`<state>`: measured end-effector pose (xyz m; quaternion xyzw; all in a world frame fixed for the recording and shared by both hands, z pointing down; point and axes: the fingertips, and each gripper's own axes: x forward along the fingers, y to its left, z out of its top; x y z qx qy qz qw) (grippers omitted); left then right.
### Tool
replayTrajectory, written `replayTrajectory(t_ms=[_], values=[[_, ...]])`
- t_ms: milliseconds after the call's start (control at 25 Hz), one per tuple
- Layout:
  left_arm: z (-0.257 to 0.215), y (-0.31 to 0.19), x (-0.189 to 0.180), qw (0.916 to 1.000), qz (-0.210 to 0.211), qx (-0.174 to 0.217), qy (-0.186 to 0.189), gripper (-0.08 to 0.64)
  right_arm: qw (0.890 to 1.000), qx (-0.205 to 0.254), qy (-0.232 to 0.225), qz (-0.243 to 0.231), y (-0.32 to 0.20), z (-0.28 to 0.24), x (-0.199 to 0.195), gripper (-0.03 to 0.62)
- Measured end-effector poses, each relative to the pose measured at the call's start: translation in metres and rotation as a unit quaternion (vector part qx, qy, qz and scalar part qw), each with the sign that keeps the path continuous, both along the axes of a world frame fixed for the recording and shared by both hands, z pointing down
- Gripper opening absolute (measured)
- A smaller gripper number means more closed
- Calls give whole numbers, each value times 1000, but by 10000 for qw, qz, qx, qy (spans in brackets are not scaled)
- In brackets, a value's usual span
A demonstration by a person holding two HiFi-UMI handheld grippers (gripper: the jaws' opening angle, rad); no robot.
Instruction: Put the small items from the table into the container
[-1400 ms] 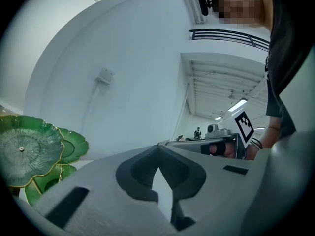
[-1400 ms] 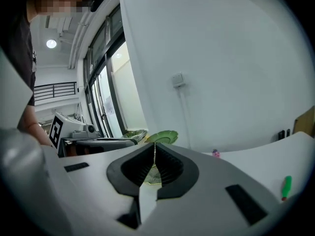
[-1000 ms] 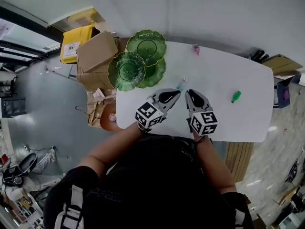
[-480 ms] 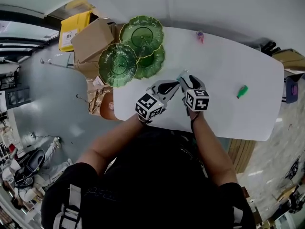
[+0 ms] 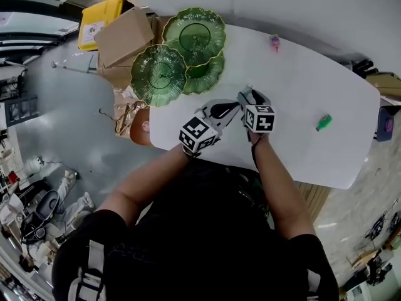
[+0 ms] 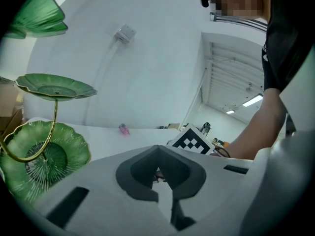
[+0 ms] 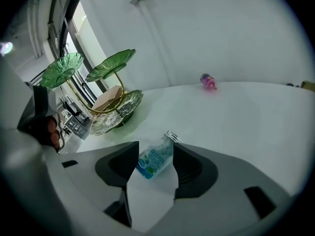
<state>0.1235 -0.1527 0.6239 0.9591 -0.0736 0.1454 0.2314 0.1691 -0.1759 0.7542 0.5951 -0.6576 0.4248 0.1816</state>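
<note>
A small bottle [image 7: 156, 160], clear with a blue label, lies flat on the white table [image 5: 301, 86] in front of the person. Its long axis runs roughly along the tongs, slanting a little right, with the silvery cap end pointing away. The right gripper [image 7: 155, 149] tips steeply down over it, jaws wide and opening, with the bottle between them but not gripped. The left gripper [image 6: 158, 151], held nearly level just beside it, has its jaws together and empty. The green tiered dish [image 5: 182, 55] stands at the table's far-left corner.
</note>
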Motion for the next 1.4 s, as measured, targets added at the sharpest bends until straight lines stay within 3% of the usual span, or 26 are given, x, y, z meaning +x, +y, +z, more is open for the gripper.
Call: replayTrajectory(t_ms=[760,840,920,1240,1400], values=[[3,9,-41,9996,-275,-56,-65,5,9989,-235,-339,226,-21,12,-18,238],[2,8,-44,9996,-270,-16,-57,5,9989,-418,-201,46,-20,19,-24,238],[1,8,-46,9996,-279,24,-62,5,9983,-563,69,-159,-15,27,-27,191],[-10,12,-64,9991,-425,84,-35,5,9970,-374,444,-521,-9,22,-25,183],[-24,13,-73,9989,-413,192,69,5,9972,-122,500,-539,-3,-5,-26,183]])
